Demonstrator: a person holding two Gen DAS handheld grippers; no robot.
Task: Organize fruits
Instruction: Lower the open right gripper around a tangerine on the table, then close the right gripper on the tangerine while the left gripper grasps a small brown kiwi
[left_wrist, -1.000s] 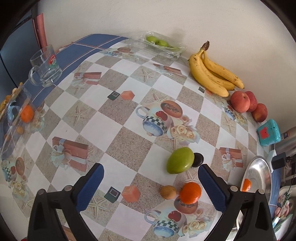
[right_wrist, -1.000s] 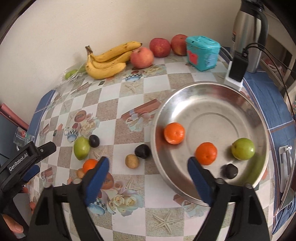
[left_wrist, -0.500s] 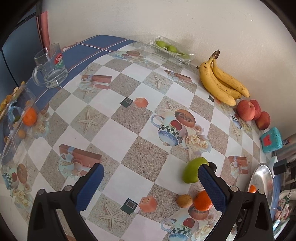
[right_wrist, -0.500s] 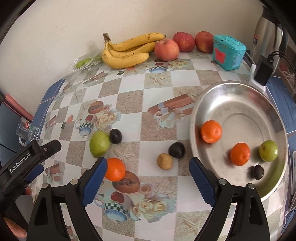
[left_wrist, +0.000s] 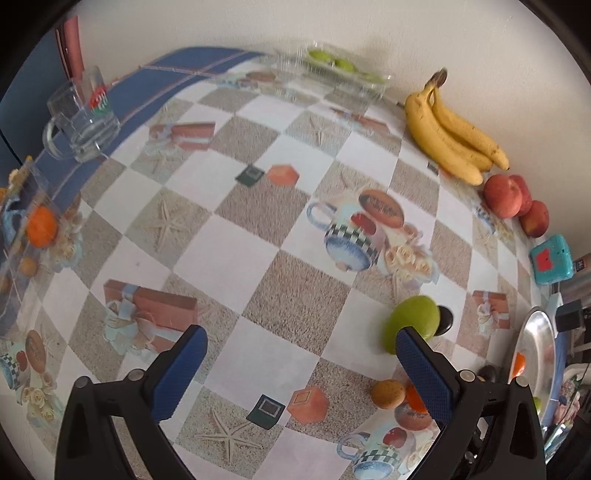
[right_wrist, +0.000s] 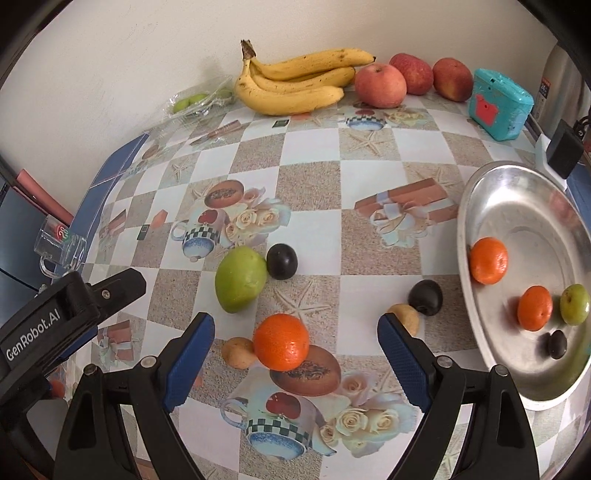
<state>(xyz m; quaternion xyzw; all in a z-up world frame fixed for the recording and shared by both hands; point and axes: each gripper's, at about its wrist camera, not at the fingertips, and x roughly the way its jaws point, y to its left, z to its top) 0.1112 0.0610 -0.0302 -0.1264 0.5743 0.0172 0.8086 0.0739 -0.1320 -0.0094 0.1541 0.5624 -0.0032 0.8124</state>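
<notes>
The right gripper (right_wrist: 295, 354) hangs low over the patterned tablecloth (right_wrist: 314, 184) with its blue pads (right_wrist: 188, 360) wide apart and nothing between them but air; against the frame half a second back it has swung away from the steel dish (right_wrist: 476, 206), which now sits cut off at the right edge, and the loose orange (right_wrist: 281, 341) has come from beside the left pad to midway between the two, though not touched by either. The left gripper (left_wrist: 301, 373) is likewise spread open and empty, and its view has slid leftward, so that the green fruit (left_wrist: 410, 326) now shows partly behind its right pad (left_wrist: 424, 373). On the cloth the green fruit touches a dark plum (right_wrist: 282, 261); a small tan fruit (right_wrist: 238, 352) sits against the orange, and a second tan fruit (right_wrist: 404, 317), half hidden by the right gripper's pad, lies just beside another dark plum (right_wrist: 425, 297) near the dish rim. Inside the dish lie two oranges (right_wrist: 488, 260), a small green fruit (right_wrist: 574, 303) and a dark plum (right_wrist: 557, 344). Along the wall stand the bananas (right_wrist: 295, 85), three apples (right_wrist: 380, 85), a teal box (right_wrist: 500, 105) and a clear tray of green fruit (left_wrist: 332, 70); a glass mug (left_wrist: 83, 122) stands on the blue border, well apart from the loose fruit.
</notes>
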